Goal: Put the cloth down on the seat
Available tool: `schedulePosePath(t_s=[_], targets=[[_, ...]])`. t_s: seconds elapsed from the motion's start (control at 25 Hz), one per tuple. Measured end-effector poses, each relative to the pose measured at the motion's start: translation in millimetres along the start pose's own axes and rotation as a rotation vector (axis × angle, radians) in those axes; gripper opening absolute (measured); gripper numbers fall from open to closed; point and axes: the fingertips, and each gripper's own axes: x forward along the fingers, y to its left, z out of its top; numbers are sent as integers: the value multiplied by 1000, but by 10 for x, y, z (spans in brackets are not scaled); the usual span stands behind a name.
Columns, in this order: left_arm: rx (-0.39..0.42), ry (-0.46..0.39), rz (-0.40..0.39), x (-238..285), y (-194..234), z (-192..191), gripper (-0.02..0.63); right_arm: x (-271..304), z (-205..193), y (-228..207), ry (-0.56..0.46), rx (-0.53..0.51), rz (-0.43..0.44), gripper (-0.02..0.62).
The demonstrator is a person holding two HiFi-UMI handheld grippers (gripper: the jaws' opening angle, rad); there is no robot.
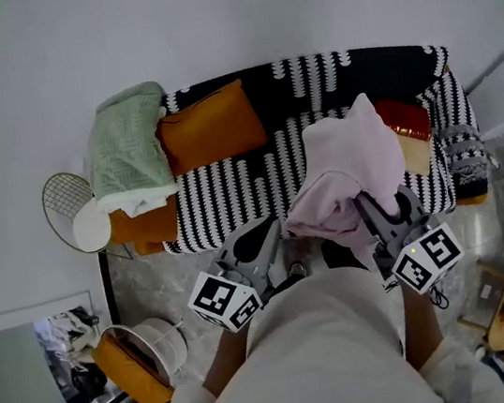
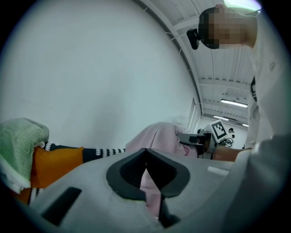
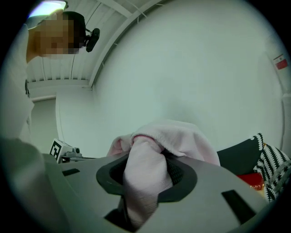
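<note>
A pink cloth (image 1: 351, 166) hangs bunched in the air over the front of the black-and-white patterned sofa seat (image 1: 250, 187). My right gripper (image 1: 365, 199) is shut on a thick fold of the cloth (image 3: 173, 134), which spills out over its jaws (image 3: 145, 159). My left gripper (image 1: 273, 227) is at the cloth's lower left edge. Its jaws (image 2: 145, 152) are shut with a thin strip of the pink cloth (image 2: 154, 136) pinched between them. Both grippers are held side by side just in front of the sofa.
An orange cushion (image 1: 212, 126) and a green blanket (image 1: 128, 139) lie on the sofa's left end, and a red cushion (image 1: 402, 115) on its right. A round wire side table (image 1: 73, 210) stands at the left. A basket (image 1: 143, 351) sits on the floor.
</note>
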Motion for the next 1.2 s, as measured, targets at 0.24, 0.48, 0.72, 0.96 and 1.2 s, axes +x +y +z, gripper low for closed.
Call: schedulePosePath(t_s=[0.24, 0.48, 0.72, 0.96, 1.2], targets=[[-28, 19, 116, 167, 55, 4, 11, 354, -111, -578, 55, 17, 22, 132], [-98, 3, 228, 254, 175, -24, 11, 704, -476, -1059, 147, 18, 40, 132], [-122, 43, 242, 456, 186, -115, 11, 945, -800, -1428, 202, 12, 36, 132], [-134, 75, 219, 759, 173, -190, 11, 1151, -1172, -1842, 260, 8, 11, 132], [-169, 115, 183, 1032, 213, -305, 11, 1334, -1552, -2159, 326, 11, -24, 133]])
